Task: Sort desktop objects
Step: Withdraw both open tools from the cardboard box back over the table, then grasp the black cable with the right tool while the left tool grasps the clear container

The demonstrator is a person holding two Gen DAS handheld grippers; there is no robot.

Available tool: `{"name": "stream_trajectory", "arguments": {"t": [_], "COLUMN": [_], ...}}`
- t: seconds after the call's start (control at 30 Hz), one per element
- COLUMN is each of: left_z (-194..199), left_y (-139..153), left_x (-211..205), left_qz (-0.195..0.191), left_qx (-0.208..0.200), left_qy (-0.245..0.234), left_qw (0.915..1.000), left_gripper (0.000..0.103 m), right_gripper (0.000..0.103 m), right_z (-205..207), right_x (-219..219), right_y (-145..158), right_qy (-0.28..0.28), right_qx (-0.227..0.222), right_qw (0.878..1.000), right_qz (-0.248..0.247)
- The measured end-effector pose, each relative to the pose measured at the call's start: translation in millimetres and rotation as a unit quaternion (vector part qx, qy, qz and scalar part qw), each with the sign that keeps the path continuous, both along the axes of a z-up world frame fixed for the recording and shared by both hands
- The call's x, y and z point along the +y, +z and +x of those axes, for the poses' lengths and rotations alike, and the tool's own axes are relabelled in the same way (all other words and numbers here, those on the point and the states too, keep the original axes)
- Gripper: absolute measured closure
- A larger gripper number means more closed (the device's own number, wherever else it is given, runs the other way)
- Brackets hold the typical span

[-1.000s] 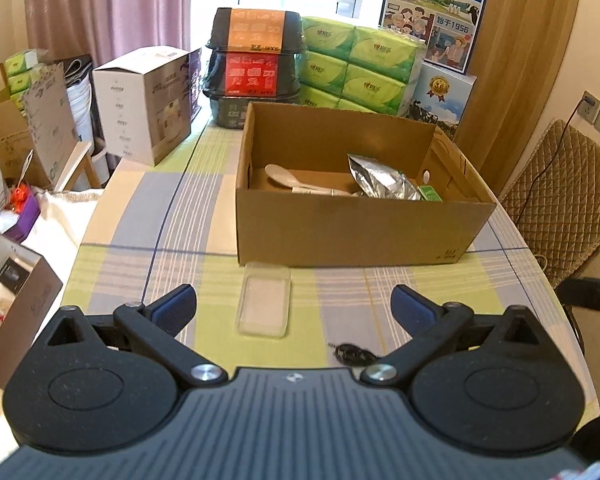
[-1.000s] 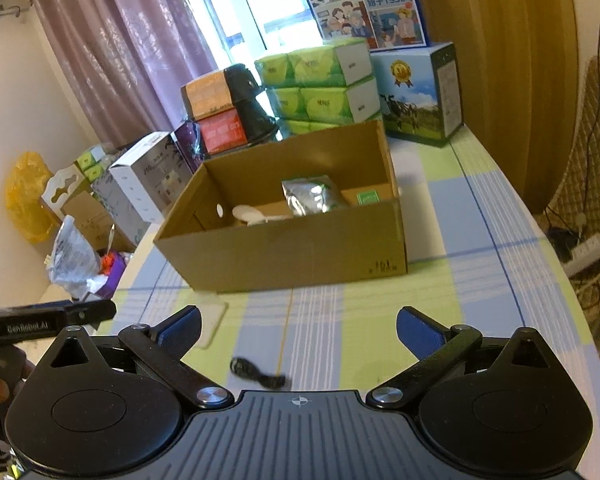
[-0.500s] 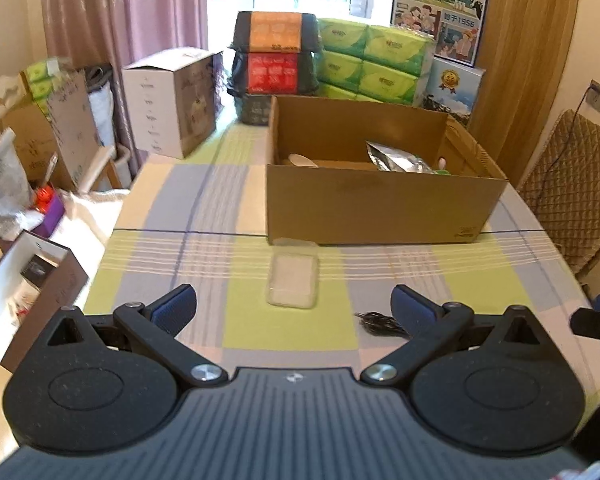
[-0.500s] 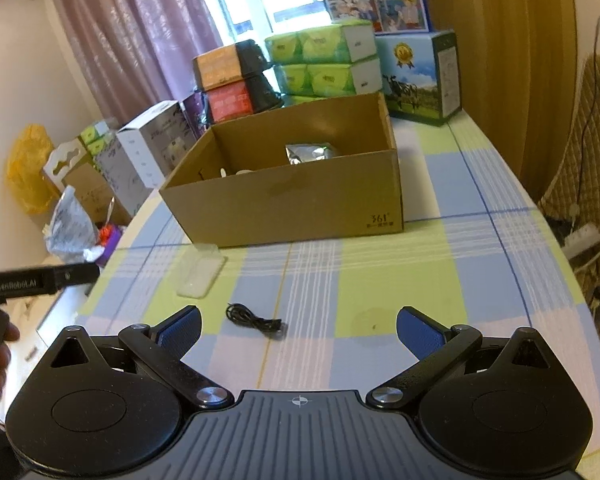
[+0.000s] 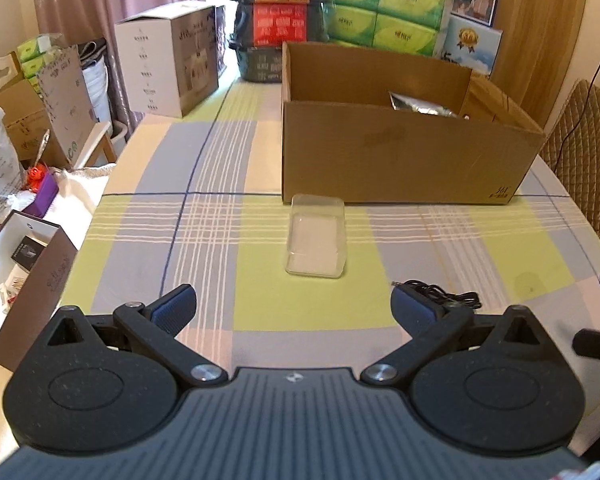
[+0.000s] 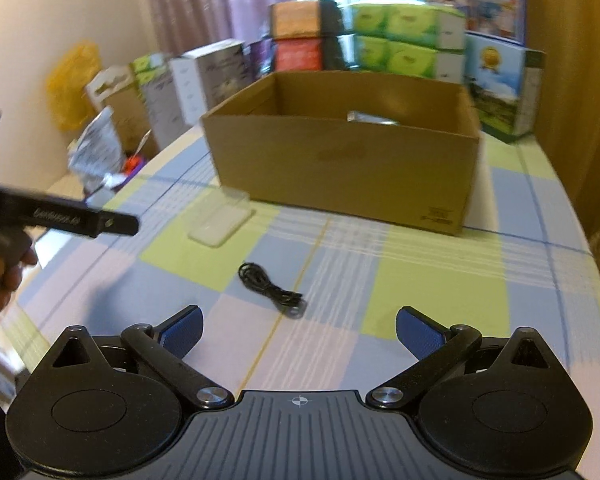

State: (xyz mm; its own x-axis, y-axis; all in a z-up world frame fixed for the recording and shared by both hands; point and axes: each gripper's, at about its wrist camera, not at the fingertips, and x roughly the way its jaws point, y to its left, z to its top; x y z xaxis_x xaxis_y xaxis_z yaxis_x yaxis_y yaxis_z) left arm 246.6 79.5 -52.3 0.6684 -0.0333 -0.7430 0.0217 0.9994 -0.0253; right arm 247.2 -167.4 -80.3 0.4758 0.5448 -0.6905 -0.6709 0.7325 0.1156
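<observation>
Our left gripper (image 5: 293,305) and right gripper (image 6: 299,326) both hang with fingers apart, gripping nothing. The clear case (image 5: 315,241) lies mid-frame before the cardboard box (image 5: 400,152); the black cable (image 6: 271,290), somewhat blurred, lies centre frame on the tabletop (image 5: 204,216).

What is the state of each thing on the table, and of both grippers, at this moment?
Brown cardboard box: open on top, upright, silver foil pouch inside.
Clear plastic rectangular container: lying on the tablecloth before the box, not held.
Black coiled cable: lying loose on the tablecloth, not held.
Left gripper: open, empty.
Right gripper: open, empty.
</observation>
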Motion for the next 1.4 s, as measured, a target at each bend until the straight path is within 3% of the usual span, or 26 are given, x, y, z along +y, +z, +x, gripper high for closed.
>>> {"name": "stream_trajectory", "arguments": {"t": [0.07,0.2,0.3,0.47,0.57,0.73,0.9,1.1,1.4], "left_z": [6,19,27,44,53,60,68,78,92], "left_y": [-9,-29,-40,-48,-53,-56,-61,-69,-74], "left_x": [2,5,6,1,6,4,2,-1,-11], "left_qz": [0.0,-0.004,-0.002,0.037,0.005,0.005,0.019,0.015,0.011], "left_qx": [-0.001,0.0,0.003,-0.003,0.009,0.01,0.013,0.002,-0.017], "left_qy": [-0.001,-0.004,-0.014,-0.043,-0.045,-0.052,-0.055,-0.065,-0.073], "left_qw": [1.0,1.0,0.9999,0.9984,0.9989,0.9986,0.9982,0.9978,0.9971], "left_gripper": [0.001,0.001,0.001,0.001,0.002,0.002,0.001,0.002,0.002], "right_gripper": [0.006,0.024,0.032,0.044,0.048,0.065,0.093,0.094,0.094], "right_z": [3,14,23,41,47,58,71,90,104], "right_x": [11,33,44,57,66,83,89,84,81], "right_y": [-9,-30,-45,-64,-71,-87,-93,-88,-85], "right_qy": [0.024,0.071,0.099,0.131,0.155,0.181,0.161,0.099,0.05], "right_qx": [-0.01,-0.027,-0.035,-0.04,-0.052,-0.051,-0.02,0.012,0.027], "right_qw": [1.0,0.996,0.993,0.988,0.983,0.976,0.983,0.994,0.998], "right_qz": [-0.009,-0.036,-0.055,-0.078,-0.086,-0.106,-0.086,-0.038,-0.013]}}
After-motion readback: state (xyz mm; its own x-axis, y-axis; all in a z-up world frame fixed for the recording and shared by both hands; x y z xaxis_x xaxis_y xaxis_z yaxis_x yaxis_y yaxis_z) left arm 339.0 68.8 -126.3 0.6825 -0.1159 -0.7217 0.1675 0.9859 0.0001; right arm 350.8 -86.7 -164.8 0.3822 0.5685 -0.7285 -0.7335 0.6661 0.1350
